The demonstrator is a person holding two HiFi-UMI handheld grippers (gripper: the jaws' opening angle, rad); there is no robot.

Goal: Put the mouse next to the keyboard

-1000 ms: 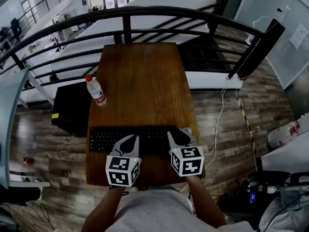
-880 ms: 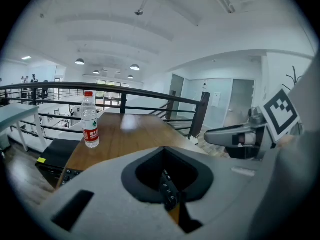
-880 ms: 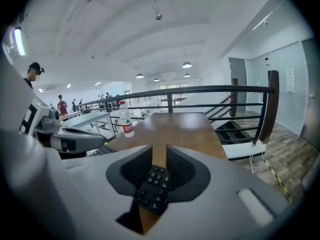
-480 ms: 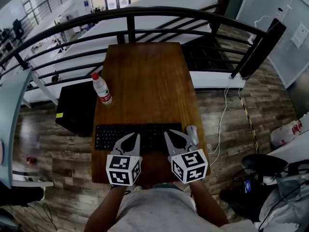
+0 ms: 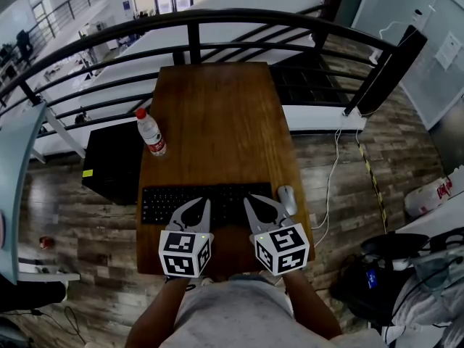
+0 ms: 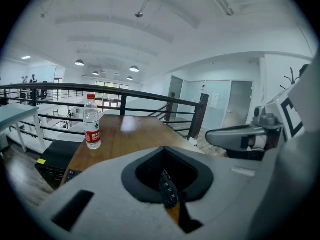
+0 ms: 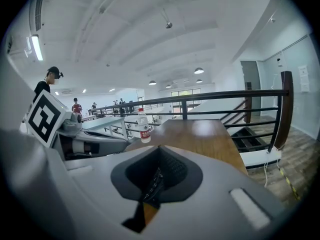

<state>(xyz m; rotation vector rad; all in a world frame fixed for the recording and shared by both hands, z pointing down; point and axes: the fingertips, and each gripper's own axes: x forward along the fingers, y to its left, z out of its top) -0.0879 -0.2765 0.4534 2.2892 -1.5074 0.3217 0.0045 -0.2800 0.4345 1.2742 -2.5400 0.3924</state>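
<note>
1. We see a long brown wooden table (image 5: 217,107).
2. A flat black keyboard (image 5: 167,201) lies at its 6 o'clock end.
3. The left gripper (image 5: 203,205) and the right gripper (image 5: 250,200) are both closed and empty, over the keyboard.
4. A clear red-capped plastic bottle (image 5: 152,134) stands at 9 o'clock; we cannot tell how full it is.
5. The small grey mouse (image 5: 288,199) sits just beside the keyboard, at its 3 o'clock.

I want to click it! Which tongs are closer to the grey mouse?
Right. The right tongs hover just left of the small grey computer mouse; the left tongs are farther left, over the black keyboard's middle.
</note>
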